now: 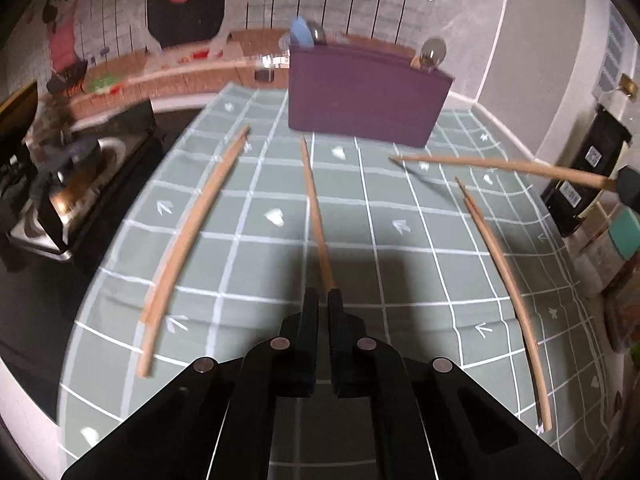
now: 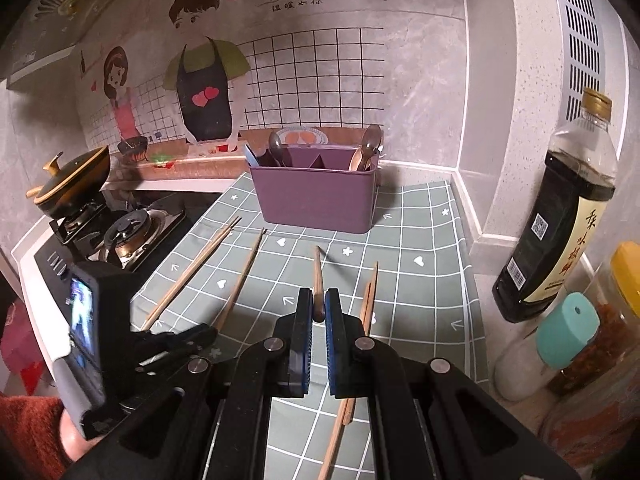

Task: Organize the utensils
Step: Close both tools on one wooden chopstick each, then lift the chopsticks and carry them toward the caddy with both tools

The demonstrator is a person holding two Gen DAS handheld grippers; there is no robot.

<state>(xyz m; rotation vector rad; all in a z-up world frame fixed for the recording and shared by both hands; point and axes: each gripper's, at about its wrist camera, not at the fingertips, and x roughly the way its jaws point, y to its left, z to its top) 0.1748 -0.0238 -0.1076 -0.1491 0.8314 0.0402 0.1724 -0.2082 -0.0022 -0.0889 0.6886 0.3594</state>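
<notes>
Kitchen worktop (image 2: pixel 420 216) under green checked cloth, purple caddy (image 2: pixel 316 196) at back wall. Left tongs (image 1: pixel 323 300) closed on one chopstick (image 1: pixel 314 204); right tongs (image 2: pixel 319 304) closed on another chopstick (image 2: pixel 318 280), lifted clear. Pick-up step in hand; next, carry to caddy, tips down. Two pairs (image 1: pixel 192 236) (image 1: pixel 504 280) loose on cloth. Spoons (image 2: pixel 366 148) already in caddy; sauce bottle (image 2: pixel 560 216) close at right.
</notes>
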